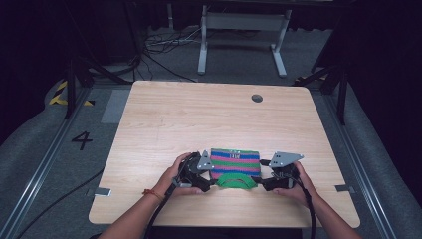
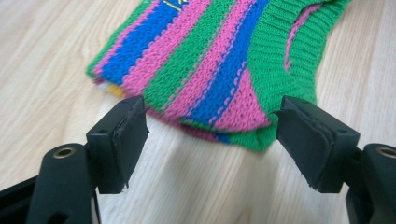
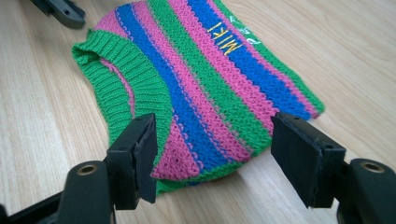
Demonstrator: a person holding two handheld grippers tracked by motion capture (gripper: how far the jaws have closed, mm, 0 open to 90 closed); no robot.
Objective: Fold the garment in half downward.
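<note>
Both grippers stand with jaws spread, gripping nothing: left gripper (image 2: 212, 140) at one near corner of the striped knit garment (image 1: 235, 163), right gripper (image 3: 215, 154) at the other; garment lies flat near the table's (image 1: 199, 114) front edge, green ribbed collar (image 1: 238, 181) toward the person; looks light, soft, floppy, will sag and stretch; pinch the doubled corner layers, not the loose collar; tabletop beyond is bare bar a grommet hole (image 1: 257, 98); nothing obstructs.

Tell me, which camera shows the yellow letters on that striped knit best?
The right gripper view: the yellow letters sit whole on a blue stripe of the knit. The left gripper view cuts them off at its top edge. The high view shows them as a tiny blur.
</note>
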